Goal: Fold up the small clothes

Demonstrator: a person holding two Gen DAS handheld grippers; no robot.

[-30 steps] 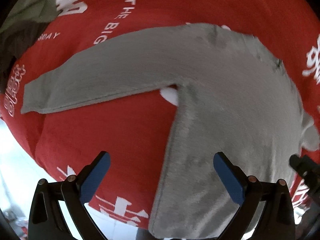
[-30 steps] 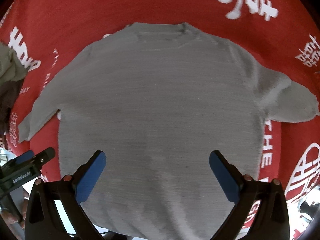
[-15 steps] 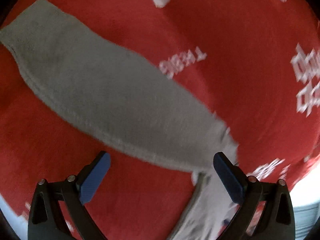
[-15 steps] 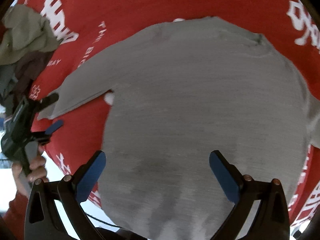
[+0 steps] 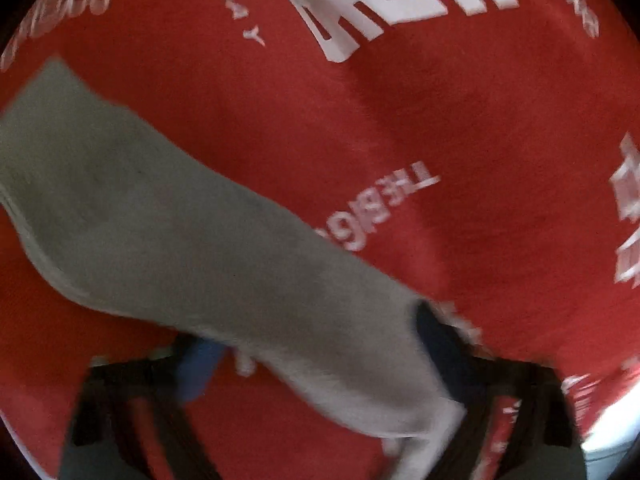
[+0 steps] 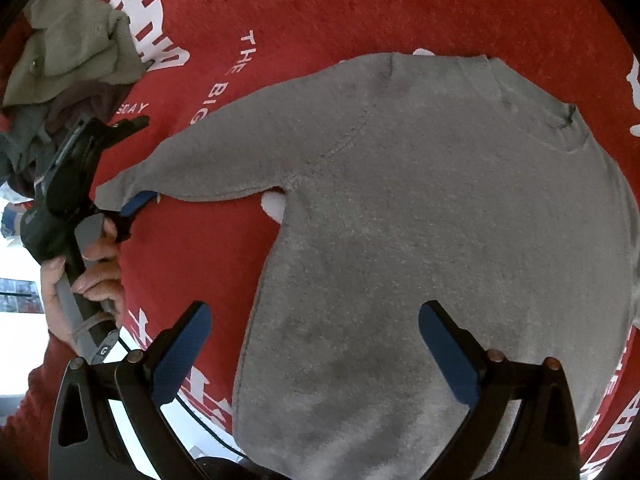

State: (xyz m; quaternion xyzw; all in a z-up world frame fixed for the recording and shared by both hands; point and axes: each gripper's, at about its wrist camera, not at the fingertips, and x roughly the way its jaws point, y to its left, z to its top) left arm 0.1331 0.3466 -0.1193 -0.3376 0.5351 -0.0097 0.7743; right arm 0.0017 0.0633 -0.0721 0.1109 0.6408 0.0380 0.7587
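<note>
A small grey sweater [image 6: 440,200] lies flat on a red cloth [image 6: 320,8], neck to the upper right. One sleeve [image 6: 224,160] stretches out to the left. My left gripper [image 6: 148,158] straddles the cuff end of that sleeve, and its jaws are closing. The left wrist view is blurred; there the sleeve [image 5: 160,220] runs slantwise between the blue pads of the left gripper [image 5: 316,356], and I see no firm pinch. My right gripper [image 6: 316,320] hovers open over the sweater's lower left side with nothing gripped.
A heap of olive and dark clothes [image 6: 72,40] sits at the cloth's top left. A person's hand [image 6: 92,272] in a red sleeve holds the left gripper. The table edge runs along the lower left, with bright floor beyond.
My left gripper has swung from the sweater's body out along the sleeve to its cuff and dropped closer, its jaws narrowing. My right gripper has shifted left across the sweater's body, still open.
</note>
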